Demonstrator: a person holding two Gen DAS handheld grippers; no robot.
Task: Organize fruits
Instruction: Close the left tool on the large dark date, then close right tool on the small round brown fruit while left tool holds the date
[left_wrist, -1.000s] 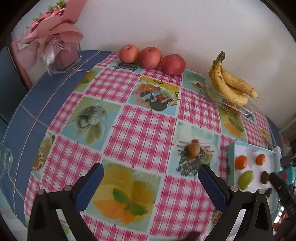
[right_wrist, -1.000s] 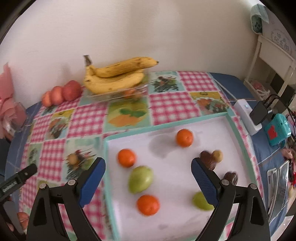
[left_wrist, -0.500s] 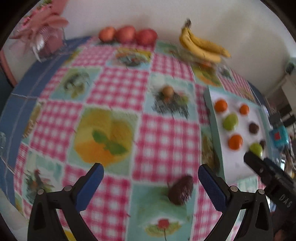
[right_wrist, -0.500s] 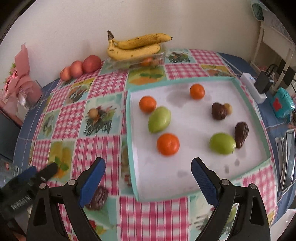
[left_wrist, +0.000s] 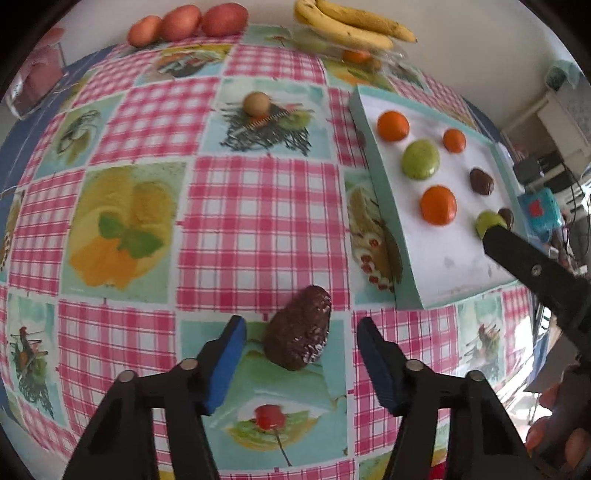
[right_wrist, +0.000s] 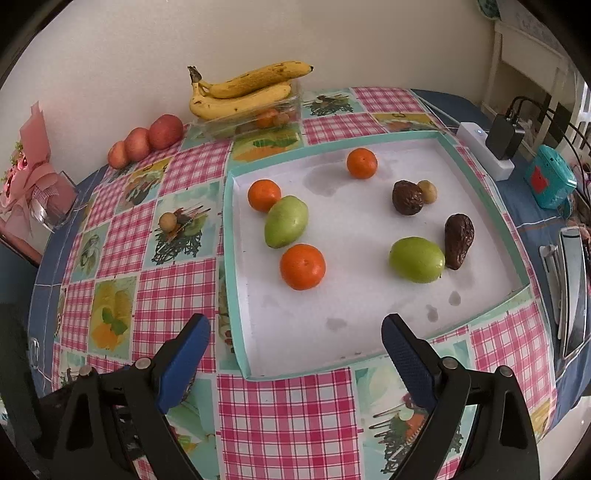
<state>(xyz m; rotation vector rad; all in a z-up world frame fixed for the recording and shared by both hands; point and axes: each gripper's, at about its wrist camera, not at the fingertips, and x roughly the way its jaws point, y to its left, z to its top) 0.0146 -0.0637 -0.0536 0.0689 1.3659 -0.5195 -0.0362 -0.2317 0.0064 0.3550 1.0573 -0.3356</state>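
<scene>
Left gripper (left_wrist: 300, 338) points steeply down at the checked pink-and-picture tablecloth (left_wrist: 258, 206); its jaws have just been closing and now stand narrowed around a dark brown wrinkled oval fruit (left_wrist: 298, 328), blue pads (left_wrist: 226, 363) on either side, not yet pressing. That fruit lies just left of the near corner of the shallow white tray with teal rim (right_wrist: 236, 266). Right gripper (right_wrist: 295, 350) hangs wide apart, empty, over the tray's near edge. In the tray: three oranges (right_wrist: 303, 266), two green fruits (right_wrist: 416, 259), two brown fruits (right_wrist: 458, 240). A small tan round fruit (left_wrist: 256, 104) sits left of the tray.
</scene>
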